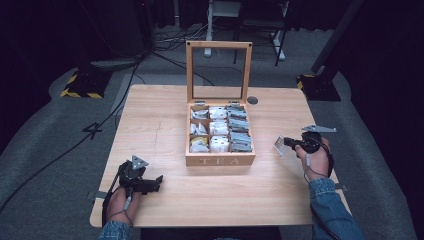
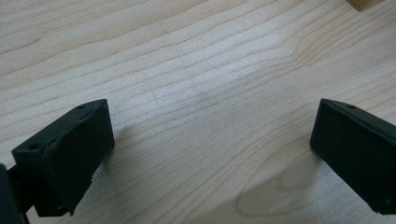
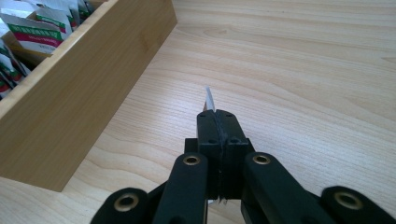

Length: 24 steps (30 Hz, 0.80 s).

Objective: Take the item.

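Note:
A wooden tea box (image 1: 220,160) marked TEA stands open mid-table, its glass lid (image 1: 218,71) upright, its compartments packed with tea bags (image 1: 219,128). My right gripper (image 1: 287,143) hovers just right of the box, shut on a white tea bag (image 1: 279,145). In the right gripper view the jaws are pressed together and the tea bag's thin edge (image 3: 209,99) sticks out past them, with the box wall (image 3: 84,88) to the left. My left gripper (image 1: 159,181) rests near the table's front left. Its fingers (image 2: 70,154) stand wide apart over bare wood.
The wooden table (image 1: 165,115) has a round cable hole (image 1: 252,100) behind the box. A box corner (image 2: 364,3) peeks in at the top right of the left gripper view. Cables and stand bases (image 1: 82,85) lie on the grey floor beyond.

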### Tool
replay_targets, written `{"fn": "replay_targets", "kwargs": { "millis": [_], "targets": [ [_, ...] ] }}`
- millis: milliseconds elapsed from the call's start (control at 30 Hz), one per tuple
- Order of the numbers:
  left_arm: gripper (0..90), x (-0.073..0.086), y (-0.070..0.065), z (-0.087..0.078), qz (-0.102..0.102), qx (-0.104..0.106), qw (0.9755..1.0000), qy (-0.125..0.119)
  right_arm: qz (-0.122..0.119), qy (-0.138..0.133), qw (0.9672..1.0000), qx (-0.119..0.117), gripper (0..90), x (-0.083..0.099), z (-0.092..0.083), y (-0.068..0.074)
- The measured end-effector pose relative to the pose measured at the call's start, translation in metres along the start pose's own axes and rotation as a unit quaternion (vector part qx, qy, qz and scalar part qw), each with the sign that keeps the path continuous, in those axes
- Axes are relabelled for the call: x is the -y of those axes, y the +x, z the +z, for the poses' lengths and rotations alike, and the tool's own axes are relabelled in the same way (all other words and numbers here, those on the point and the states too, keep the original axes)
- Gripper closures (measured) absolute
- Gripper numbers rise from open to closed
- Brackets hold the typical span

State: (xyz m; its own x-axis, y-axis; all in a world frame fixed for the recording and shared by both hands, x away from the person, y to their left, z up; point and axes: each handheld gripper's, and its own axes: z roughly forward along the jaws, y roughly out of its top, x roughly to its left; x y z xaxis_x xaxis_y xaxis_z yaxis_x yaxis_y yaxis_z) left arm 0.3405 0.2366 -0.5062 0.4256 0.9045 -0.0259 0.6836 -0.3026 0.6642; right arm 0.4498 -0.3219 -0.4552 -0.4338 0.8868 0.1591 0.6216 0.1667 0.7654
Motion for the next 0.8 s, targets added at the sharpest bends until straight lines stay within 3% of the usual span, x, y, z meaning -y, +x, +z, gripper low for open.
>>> {"fn": "replay_targets", "kwargs": {
  "millis": [233,333,500,667,800],
  "targets": [
    [0.0,0.000,0.000,0.000,0.000,0.000,1.0000,0.000,0.010,0.004,0.9999,0.009,86.0,0.003,0.001,-0.006],
    [0.0,0.000,0.000,0.000,0.000,0.000,1.0000,0.000,0.015,0.000,0.9998,0.016,78.4,0.005,0.002,-0.010],
    [0.0,0.000,0.000,0.000,0.000,0.000,1.0000,0.000,0.008,-0.025,0.9988,0.040,52.3,0.009,0.008,-0.020],
    [0.0,0.000,0.000,0.000,0.000,0.000,1.0000,0.000,0.000,-0.042,0.9972,0.062,45.3,0.011,0.006,-0.027],
    [0.0,0.000,0.000,0.000,0.000,0.000,1.0000,0.000,-0.001,-0.062,0.9968,0.051,43.1,0.007,-0.003,-0.025]
  ]
}}
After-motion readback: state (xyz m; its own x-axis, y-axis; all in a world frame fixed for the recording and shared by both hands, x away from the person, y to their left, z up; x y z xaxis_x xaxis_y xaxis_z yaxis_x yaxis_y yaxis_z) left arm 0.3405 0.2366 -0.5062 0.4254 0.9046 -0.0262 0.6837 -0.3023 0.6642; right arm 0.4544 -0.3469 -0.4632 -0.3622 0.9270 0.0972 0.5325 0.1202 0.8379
